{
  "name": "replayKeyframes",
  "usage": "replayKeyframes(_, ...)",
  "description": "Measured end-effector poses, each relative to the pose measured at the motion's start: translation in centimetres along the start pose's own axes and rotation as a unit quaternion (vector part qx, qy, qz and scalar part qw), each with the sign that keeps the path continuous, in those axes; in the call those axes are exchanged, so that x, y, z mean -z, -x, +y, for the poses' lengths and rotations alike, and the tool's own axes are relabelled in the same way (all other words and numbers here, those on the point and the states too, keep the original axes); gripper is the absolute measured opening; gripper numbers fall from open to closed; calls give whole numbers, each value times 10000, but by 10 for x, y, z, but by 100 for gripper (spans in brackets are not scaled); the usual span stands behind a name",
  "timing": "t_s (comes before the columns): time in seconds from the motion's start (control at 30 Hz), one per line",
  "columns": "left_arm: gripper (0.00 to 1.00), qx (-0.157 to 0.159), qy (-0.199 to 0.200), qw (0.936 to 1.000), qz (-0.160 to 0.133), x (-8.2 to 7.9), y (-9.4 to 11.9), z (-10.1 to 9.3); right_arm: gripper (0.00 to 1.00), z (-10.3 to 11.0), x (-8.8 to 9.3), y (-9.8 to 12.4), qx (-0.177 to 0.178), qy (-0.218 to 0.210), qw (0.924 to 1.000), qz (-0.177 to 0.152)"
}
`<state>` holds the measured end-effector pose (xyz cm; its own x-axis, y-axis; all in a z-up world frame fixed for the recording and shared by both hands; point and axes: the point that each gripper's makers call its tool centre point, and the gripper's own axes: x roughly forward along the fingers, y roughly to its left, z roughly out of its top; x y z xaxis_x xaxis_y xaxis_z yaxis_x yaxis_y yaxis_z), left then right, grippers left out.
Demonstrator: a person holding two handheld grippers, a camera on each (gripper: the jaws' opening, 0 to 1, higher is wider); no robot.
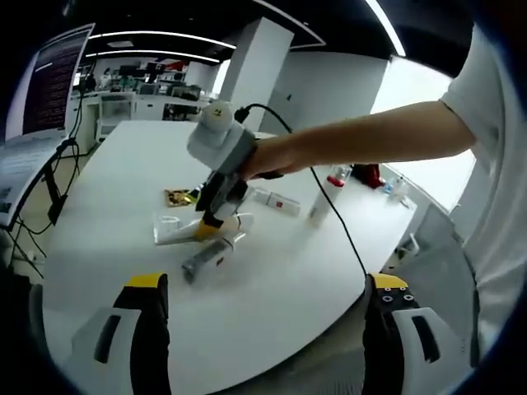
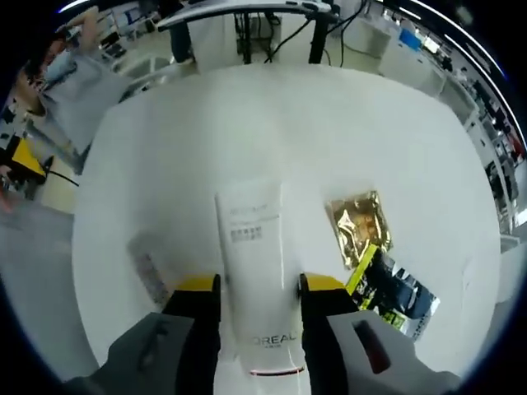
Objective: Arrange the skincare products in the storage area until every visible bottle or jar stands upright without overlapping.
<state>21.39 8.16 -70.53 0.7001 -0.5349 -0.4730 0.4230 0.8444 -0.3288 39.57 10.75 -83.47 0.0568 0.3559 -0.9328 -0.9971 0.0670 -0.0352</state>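
Observation:
A white L'Oreal tube lies flat on the white table, pointing away from the camera. My right gripper is shut on its near end, one jaw pressed against each side. In the left gripper view the right gripper reaches down onto the white tube, held by a person's hand. A grey tube lies just in front of it, seen again as the grey tube left of the jaws. My left gripper hangs wide open over the near table edge with nothing in it.
A gold sachet and a black-and-yellow sachet lie to the right of the tube. A small white box lies flat and a pale bottle stands upright farther back. Red items sit near the far edge. A monitor stands at the left.

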Motion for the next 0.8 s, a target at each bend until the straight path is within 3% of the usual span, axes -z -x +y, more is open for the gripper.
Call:
replayKeyframes(0.27, 91, 10, 6, 10000, 2, 0, -1, 1, 35, -5, -1, -2, 83, 138, 9999, 29)
replayKeyframes(0.8, 91, 23, -87, 9999, 67, 0, -1, -1, 28, 1, -9, 2, 331, 699, 9961, -425)
